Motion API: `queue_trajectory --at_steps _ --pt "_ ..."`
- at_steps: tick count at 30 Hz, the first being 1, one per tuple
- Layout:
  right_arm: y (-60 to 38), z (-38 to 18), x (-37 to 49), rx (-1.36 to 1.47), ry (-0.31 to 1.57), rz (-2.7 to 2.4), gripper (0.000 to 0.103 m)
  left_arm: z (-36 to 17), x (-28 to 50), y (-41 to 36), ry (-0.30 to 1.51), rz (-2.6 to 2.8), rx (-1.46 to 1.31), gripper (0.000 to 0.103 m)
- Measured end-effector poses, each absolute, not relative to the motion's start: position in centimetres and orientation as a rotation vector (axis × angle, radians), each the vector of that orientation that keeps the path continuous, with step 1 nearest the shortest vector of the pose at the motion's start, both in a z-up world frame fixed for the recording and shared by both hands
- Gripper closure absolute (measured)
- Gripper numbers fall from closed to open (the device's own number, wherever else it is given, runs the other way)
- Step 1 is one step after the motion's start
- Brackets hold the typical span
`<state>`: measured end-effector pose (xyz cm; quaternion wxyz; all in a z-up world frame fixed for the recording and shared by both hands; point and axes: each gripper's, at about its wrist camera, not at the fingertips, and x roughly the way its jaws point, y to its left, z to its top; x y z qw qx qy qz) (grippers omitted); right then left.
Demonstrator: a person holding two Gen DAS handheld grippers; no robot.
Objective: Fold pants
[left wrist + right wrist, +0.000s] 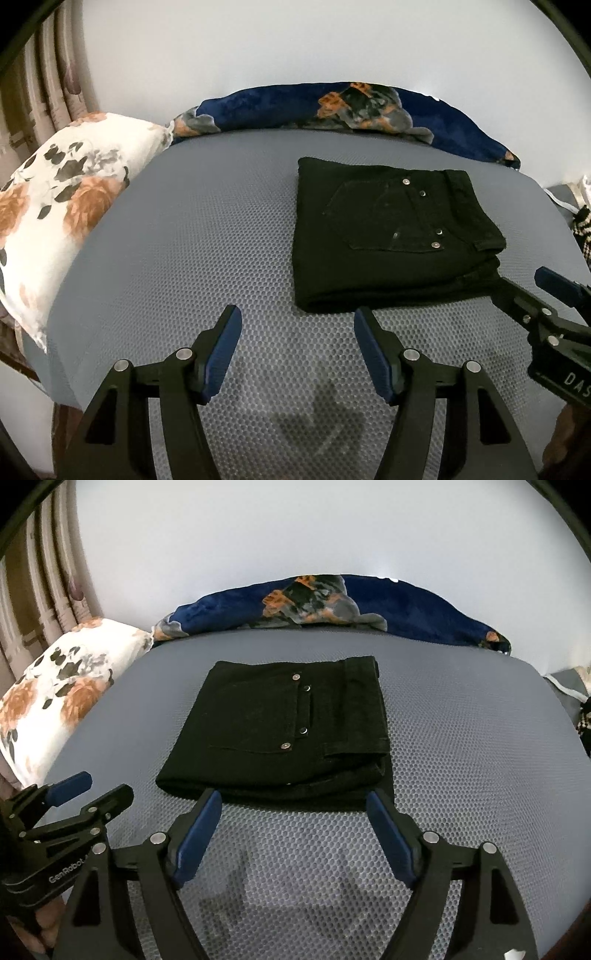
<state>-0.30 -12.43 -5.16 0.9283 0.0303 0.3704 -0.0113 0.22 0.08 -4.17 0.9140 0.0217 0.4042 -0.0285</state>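
The left gripper point(297, 321) has its fingers wide apart and holds nothing, hovering over the grey mattress point(177, 236) just in front of the pants point(388, 243). The right gripper point(293, 805) is also spread and empty, its tips at the near edge of the pants point(280, 731). The black pants lie folded in a compact rectangle on the mattress, with a floral pillow point(55, 206) to the left and a blue blanket point(332, 107) behind
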Motion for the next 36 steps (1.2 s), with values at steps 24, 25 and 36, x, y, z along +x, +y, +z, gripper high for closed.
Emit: queue_trajectory --at_steps 24,25,36 --pt "-12.6 -5.7 -0.7 0.056 0.735 -0.034 0.021 -4.9 -0.2 -0.3 0.842 -0.042 0.049 0.039" --pt "-12.6 -5.7 -0.7 0.057 0.736 -0.033 0.021 -4.9 -0.2 -0.3 0.841 -0.041 0.051 0.039" --pt "-12.4 -6.2 -0.6 0.055 0.744 -0.033 0.021 -5.1 -0.5 -0.2 0.837 -0.037 0.051 0.039"
